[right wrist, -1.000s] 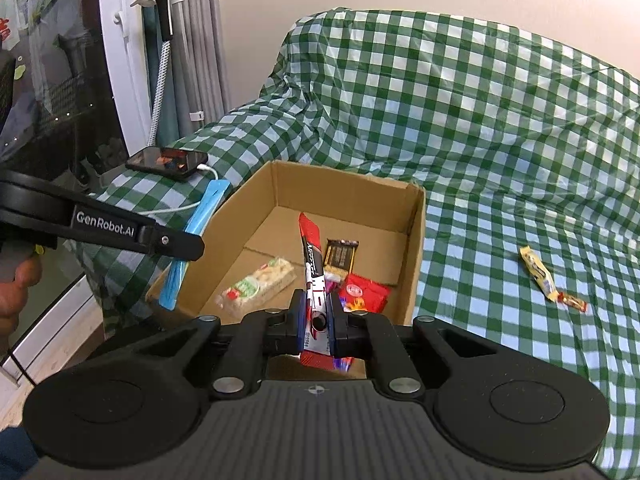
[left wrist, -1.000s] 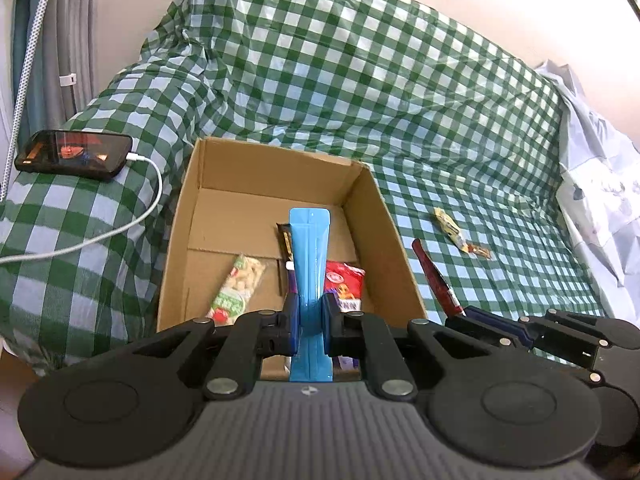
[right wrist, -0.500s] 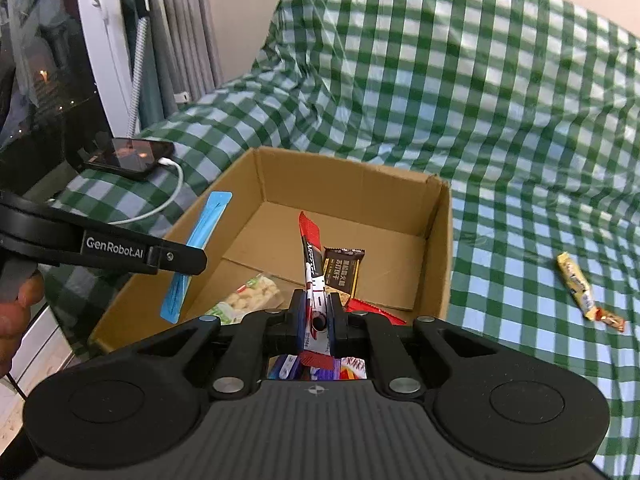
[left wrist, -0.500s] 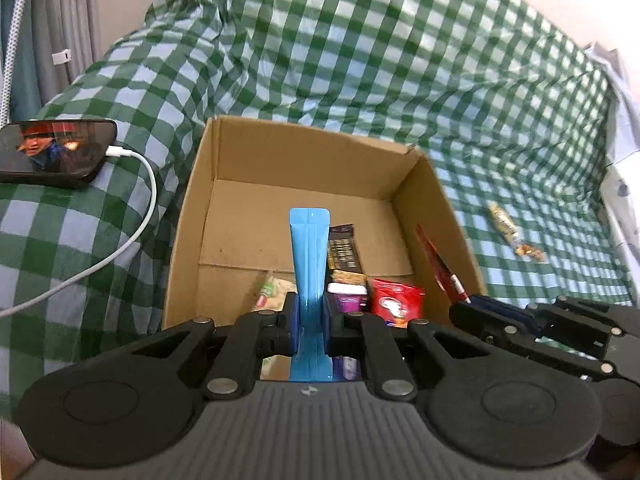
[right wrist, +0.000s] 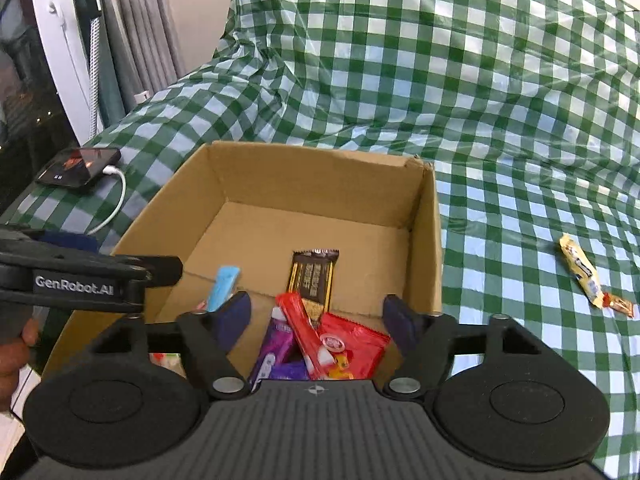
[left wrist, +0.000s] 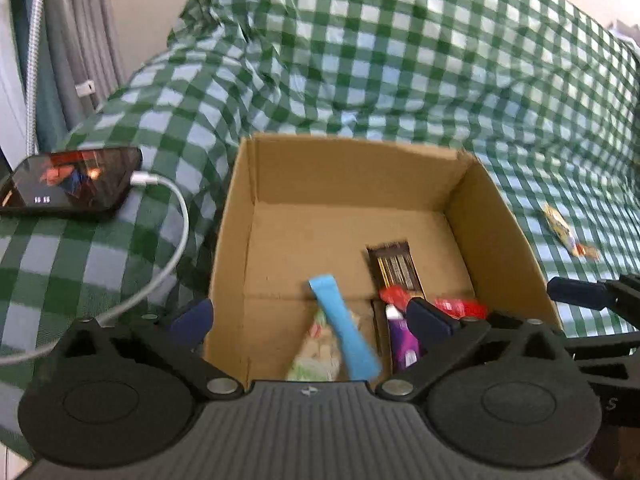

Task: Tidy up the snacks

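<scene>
Two claws, left gripper (left wrist: 308, 316) and right gripper (right wrist: 316, 312), are opening, nothing clamped; flat blue wrapper (left wrist: 344, 328) and red stick pack (right wrist: 304, 332) drop between the fingers into the cardboard box (right wrist: 320, 176). Light, crinkly, slippery: pinch mid-length.

A phone (left wrist: 70, 178) with a white cable (left wrist: 168, 256) lies on the checked cover (left wrist: 400, 60).

Legible text, one item: "GenRobot.AI", white lettering on the black side of the left hand-held gripper (right wrist: 168, 270), right wrist view. Print on the brown bar wrapper (right wrist: 314, 278), the other snack packets and the phone screen (left wrist: 68, 184): too small or blurred to read.
</scene>
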Demonstrator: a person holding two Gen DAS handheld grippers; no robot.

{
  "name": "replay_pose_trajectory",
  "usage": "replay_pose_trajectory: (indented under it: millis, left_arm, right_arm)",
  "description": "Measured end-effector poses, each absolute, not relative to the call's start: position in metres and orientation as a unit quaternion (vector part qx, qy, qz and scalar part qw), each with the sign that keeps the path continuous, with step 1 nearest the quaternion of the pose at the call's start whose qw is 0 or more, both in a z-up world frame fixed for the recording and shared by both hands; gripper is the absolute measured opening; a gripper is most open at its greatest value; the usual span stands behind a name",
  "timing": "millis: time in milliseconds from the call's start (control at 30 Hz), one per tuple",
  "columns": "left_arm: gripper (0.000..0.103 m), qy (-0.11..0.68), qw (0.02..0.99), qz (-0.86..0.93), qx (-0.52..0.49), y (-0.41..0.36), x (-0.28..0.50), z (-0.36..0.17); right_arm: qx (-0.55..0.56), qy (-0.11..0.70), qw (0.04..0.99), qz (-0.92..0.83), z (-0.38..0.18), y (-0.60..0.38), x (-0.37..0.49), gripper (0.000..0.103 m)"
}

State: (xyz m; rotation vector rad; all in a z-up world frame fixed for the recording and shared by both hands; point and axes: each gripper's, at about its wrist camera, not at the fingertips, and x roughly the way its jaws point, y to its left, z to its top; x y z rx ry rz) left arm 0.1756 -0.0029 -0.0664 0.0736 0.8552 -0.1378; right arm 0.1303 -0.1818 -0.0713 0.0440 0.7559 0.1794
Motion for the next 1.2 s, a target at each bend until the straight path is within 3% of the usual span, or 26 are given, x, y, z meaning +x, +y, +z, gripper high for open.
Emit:
replay_pose_trajectory:
  millis: [233,1200]
  left_arm:
    - [0.103,0.459,0.886,-0.067,0.016,0.003,0.139,-0.071]
    - [0.103,0.384,0.92,-0.071,0.026,-0.002,0.008,-0.009]
  right_arm:
    - [0.036,0.401,0.911,0.086,-0.07,-0.178,0.09,0.092]
    - [0.012,0.324,0.943,0.075,-0.017,-0.173,-0.045,0.097]
